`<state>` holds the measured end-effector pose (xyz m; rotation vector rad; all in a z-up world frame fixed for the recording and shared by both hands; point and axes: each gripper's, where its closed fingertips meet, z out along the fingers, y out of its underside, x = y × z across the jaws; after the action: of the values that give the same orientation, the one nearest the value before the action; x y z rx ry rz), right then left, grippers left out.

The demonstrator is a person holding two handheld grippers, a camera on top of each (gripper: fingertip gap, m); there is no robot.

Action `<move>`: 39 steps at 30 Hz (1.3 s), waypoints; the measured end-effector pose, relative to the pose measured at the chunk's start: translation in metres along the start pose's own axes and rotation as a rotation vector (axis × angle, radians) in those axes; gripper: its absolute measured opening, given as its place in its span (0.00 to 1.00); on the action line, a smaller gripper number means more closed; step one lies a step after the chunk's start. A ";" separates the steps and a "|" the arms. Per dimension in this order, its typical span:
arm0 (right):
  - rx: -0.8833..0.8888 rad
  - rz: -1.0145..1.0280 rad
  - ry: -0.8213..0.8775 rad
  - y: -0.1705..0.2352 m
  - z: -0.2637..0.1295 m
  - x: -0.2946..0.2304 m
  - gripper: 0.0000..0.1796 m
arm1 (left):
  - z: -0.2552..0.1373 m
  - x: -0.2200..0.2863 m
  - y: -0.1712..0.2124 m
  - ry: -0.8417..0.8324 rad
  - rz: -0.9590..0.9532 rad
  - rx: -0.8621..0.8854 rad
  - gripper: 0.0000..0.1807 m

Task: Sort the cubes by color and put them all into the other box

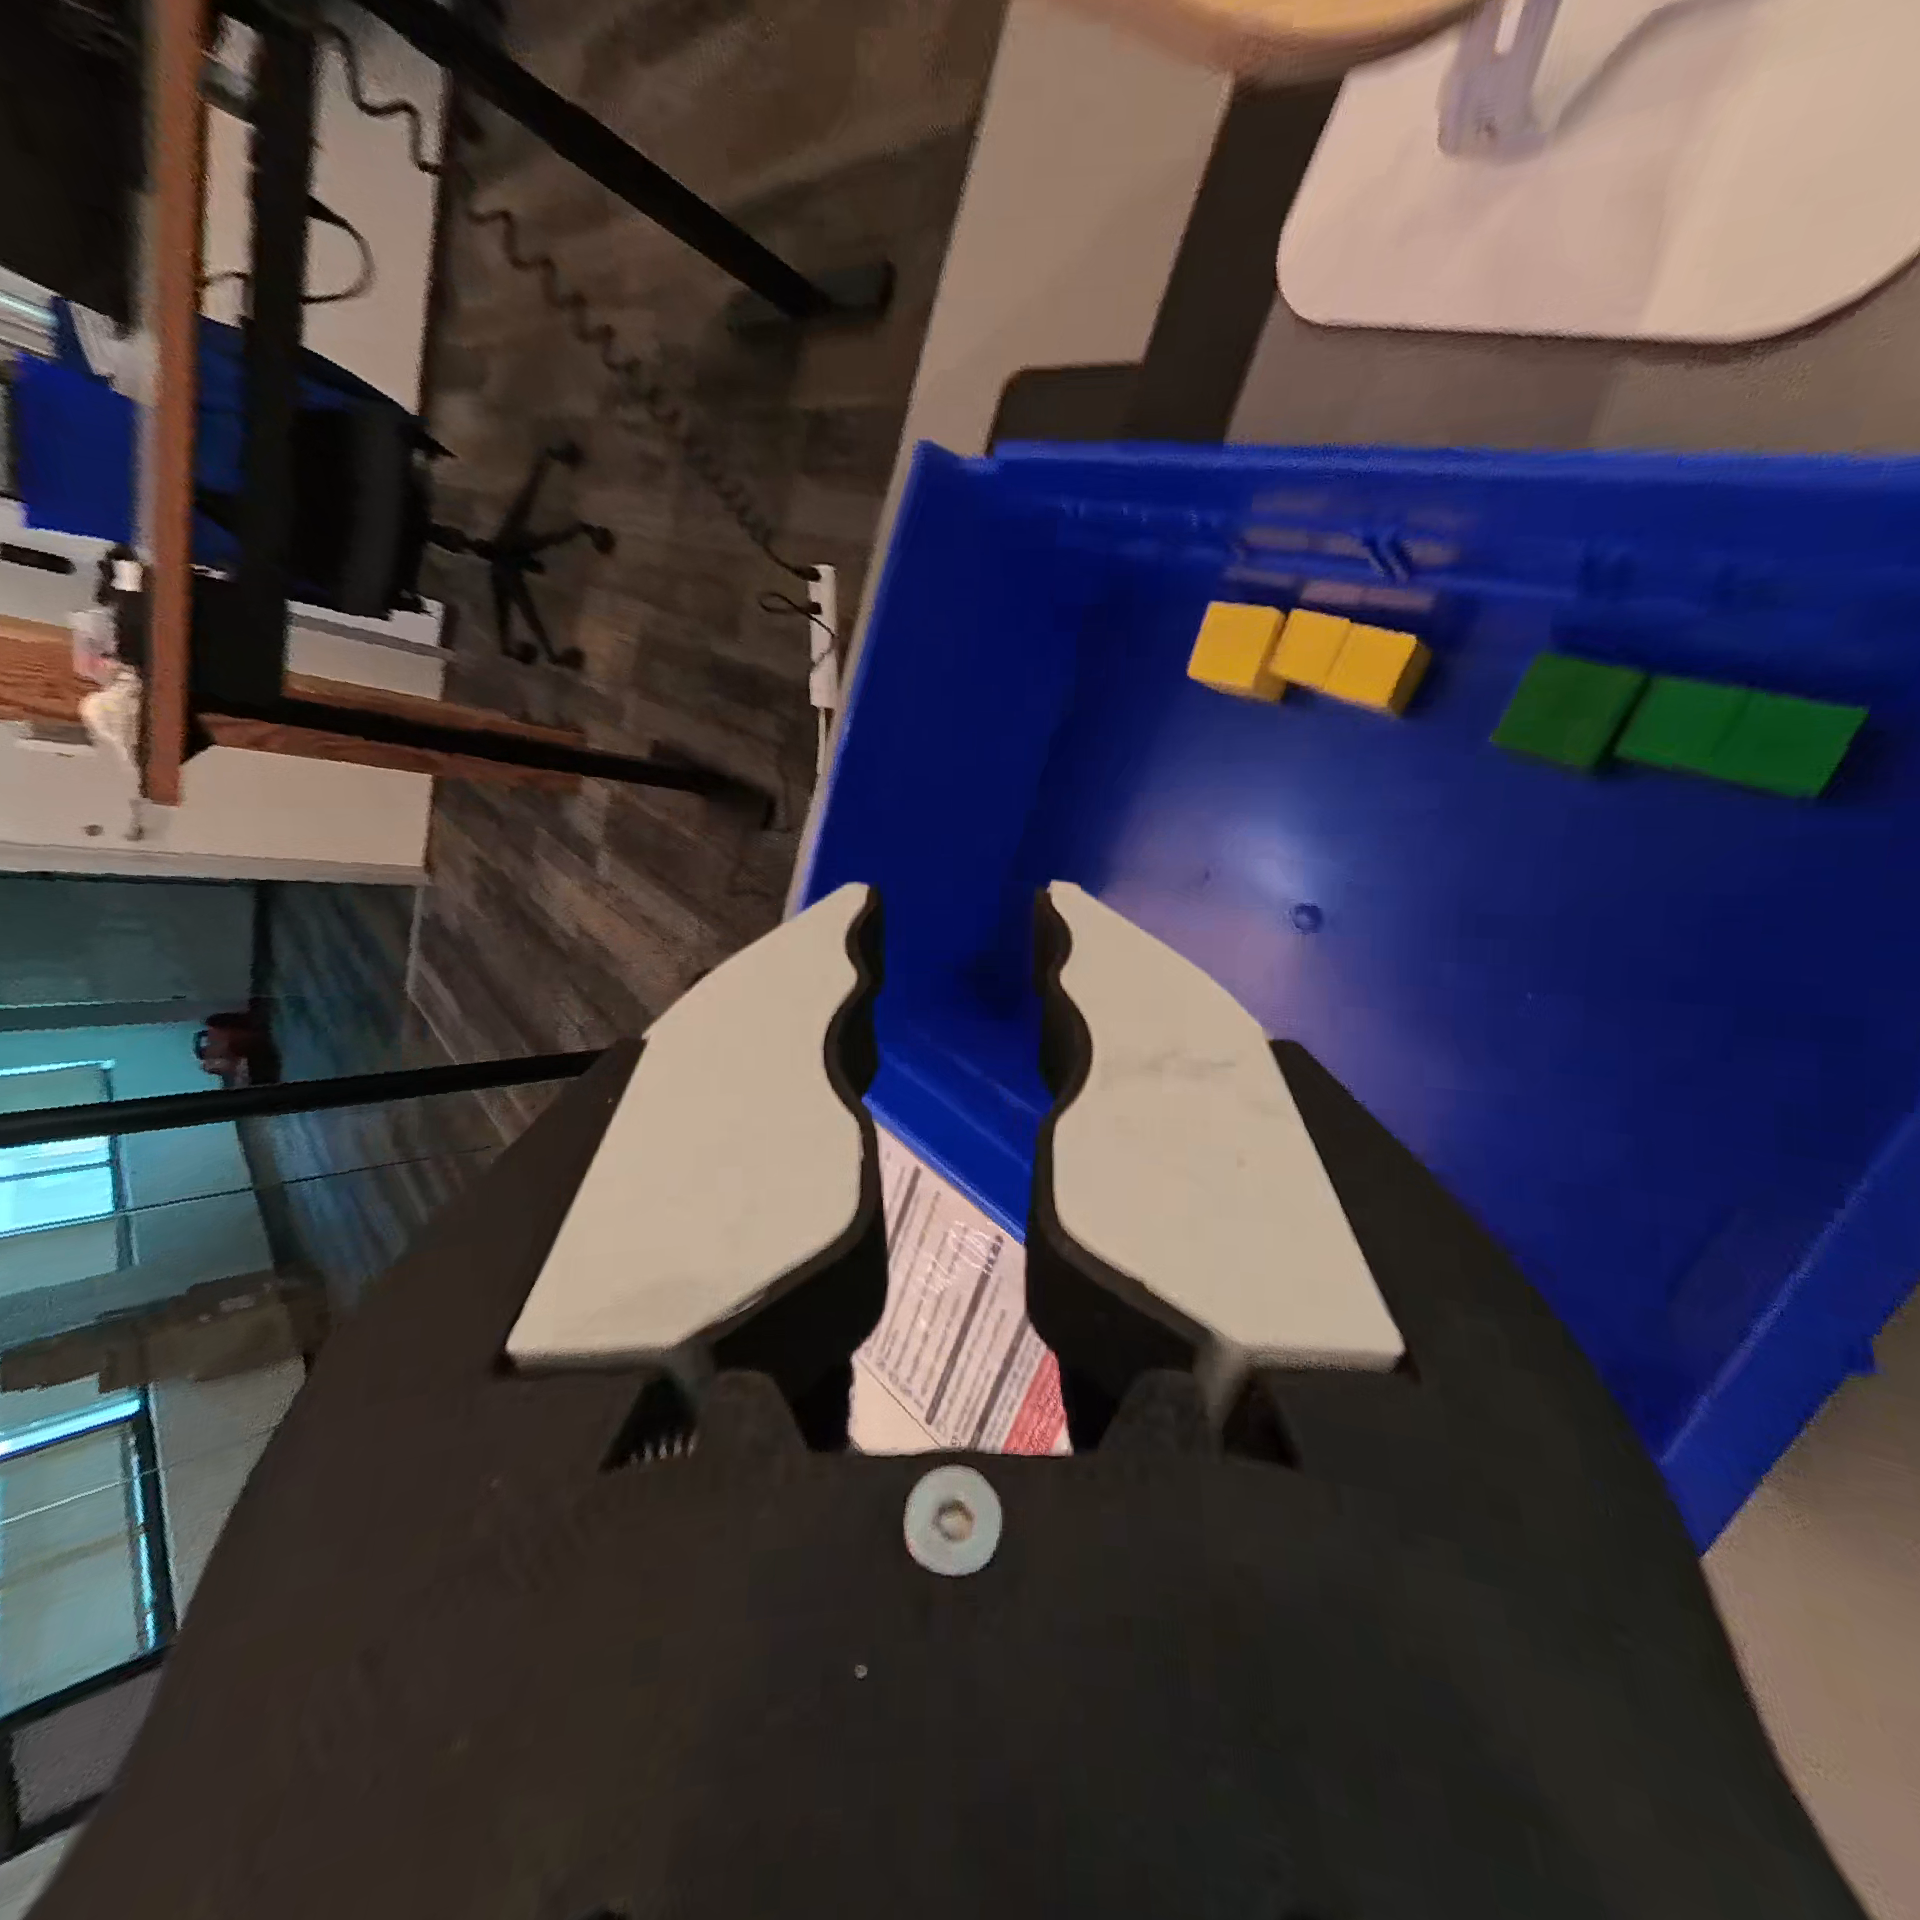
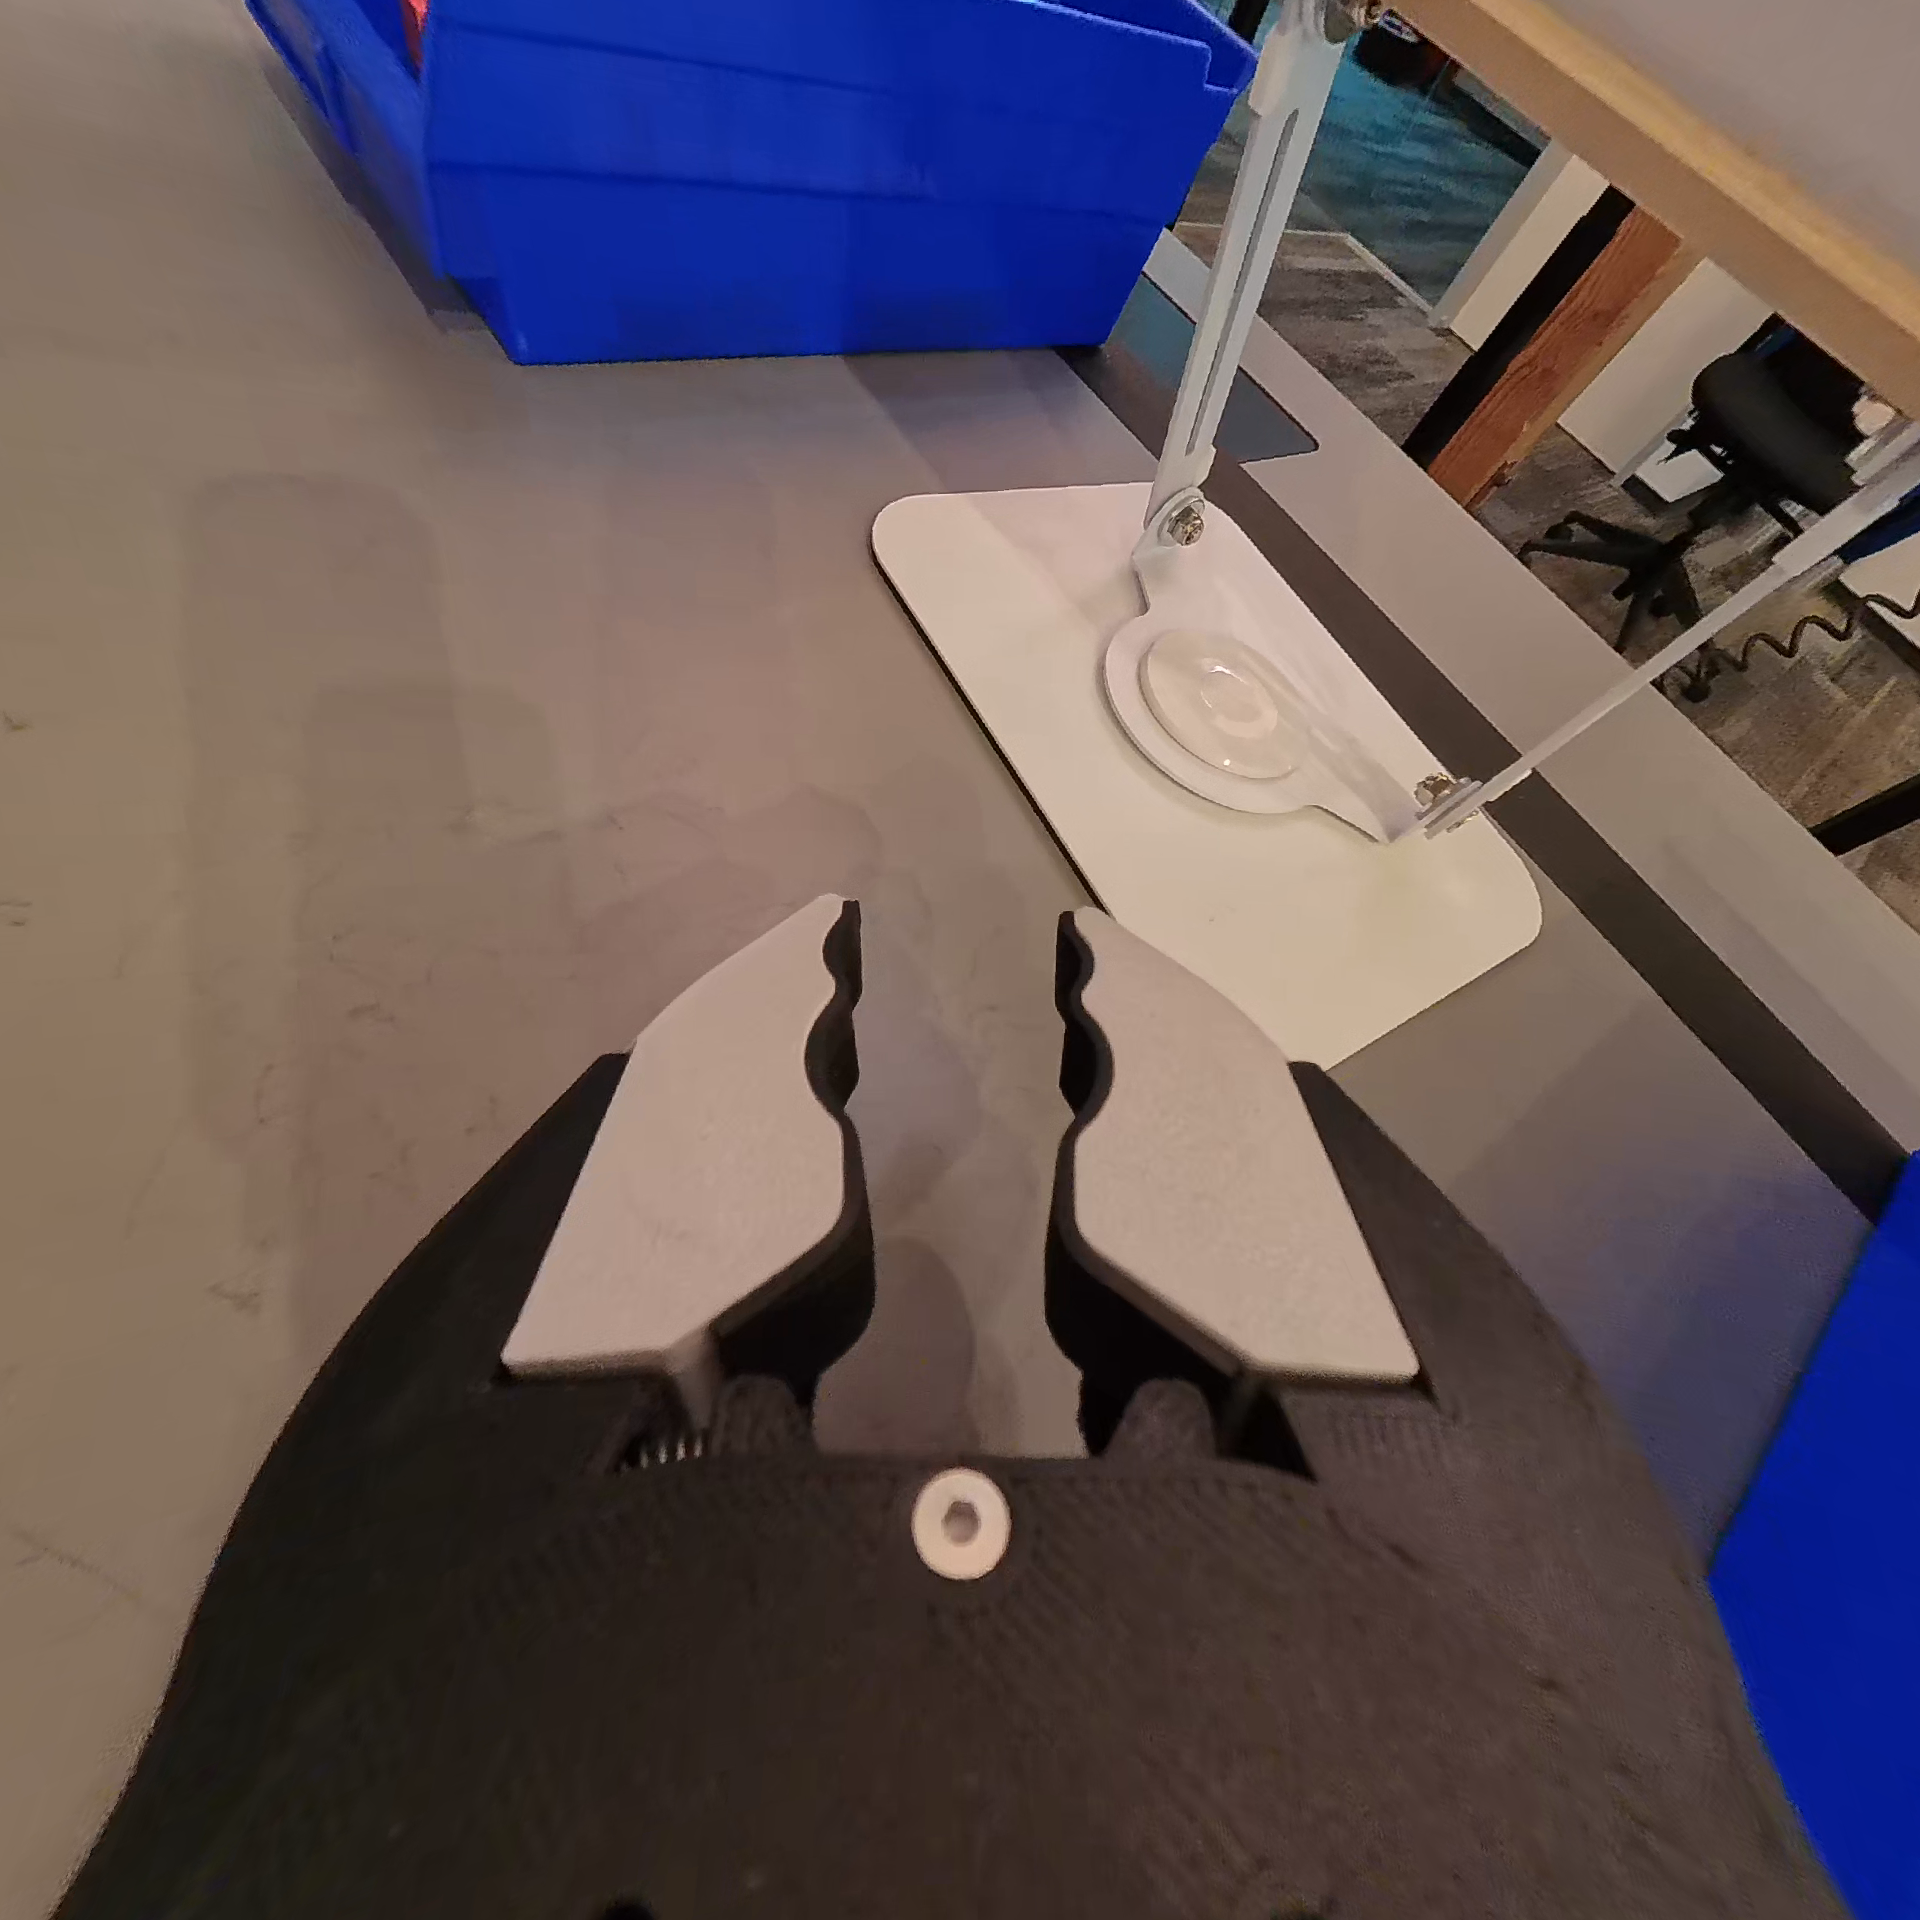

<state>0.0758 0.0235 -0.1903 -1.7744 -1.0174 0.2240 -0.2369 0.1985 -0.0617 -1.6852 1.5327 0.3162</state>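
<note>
A: What is the left gripper (image 1: 956,914) doing?

B: It is hanging over the near corner of a blue box (image 1: 1455,1039), with its jaws standing apart and holding nothing. One fingertip is showing over the box wall, the other over the box floor.

A: And the cubes?

B: Three yellow cubes (image 1: 1307,657) are sitting in a row touching each other at the far side of that box, close to the far wall. Three green cubes (image 1: 1678,732) are lying side by side just beyond them in the same row, a gap apart from the yellow ones. A white label (image 1: 961,1309) is showing between the fingers, below the box edge.

A: Where is the right gripper (image 2: 958,930) pointing?

B: It is hovering above the bare grey worktop (image 2: 416,675), jaws likewise parted and empty. Another blue box (image 2: 790,197) is standing well ahead of it, its contents hidden by its wall. A white stand base (image 2: 1195,831) is resting just beside the right fingertip, near the worktop's edge.
</note>
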 end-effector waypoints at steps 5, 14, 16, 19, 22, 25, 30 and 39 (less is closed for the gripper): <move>-0.002 0.006 -0.013 0.001 0.001 -0.001 0.20 | 0.026 0.016 0.032 0.149 0.072 -0.105 0.13; -0.011 0.030 -0.036 0.005 0.003 -0.002 0.20 | 0.070 0.035 0.085 0.316 0.179 -0.326 0.14; -0.014 0.032 -0.041 0.005 0.003 -0.003 0.20 | 0.080 0.038 0.094 0.345 0.206 -0.372 0.15; -0.015 0.039 -0.047 0.006 0.003 -0.003 0.20 | 0.092 0.041 0.102 0.385 0.241 -0.423 0.16; -0.016 0.045 -0.052 0.006 0.003 -0.003 0.20 | 0.101 0.043 0.102 0.410 0.245 -0.438 0.18; -0.018 0.045 -0.056 0.006 0.004 -0.004 0.20 | 0.108 0.044 0.108 0.444 0.241 -0.480 0.23; -0.020 0.044 -0.061 0.007 0.004 -0.004 0.20 | 0.115 0.050 0.121 0.503 0.246 -0.562 0.25; -0.023 0.042 -0.067 0.007 0.004 -0.005 0.20 | 0.122 0.058 0.133 0.568 0.261 -0.736 0.22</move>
<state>0.0737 0.0217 -0.1992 -1.8202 -1.0346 0.3012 -0.3056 0.2528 -0.2302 -2.2658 2.2487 0.6356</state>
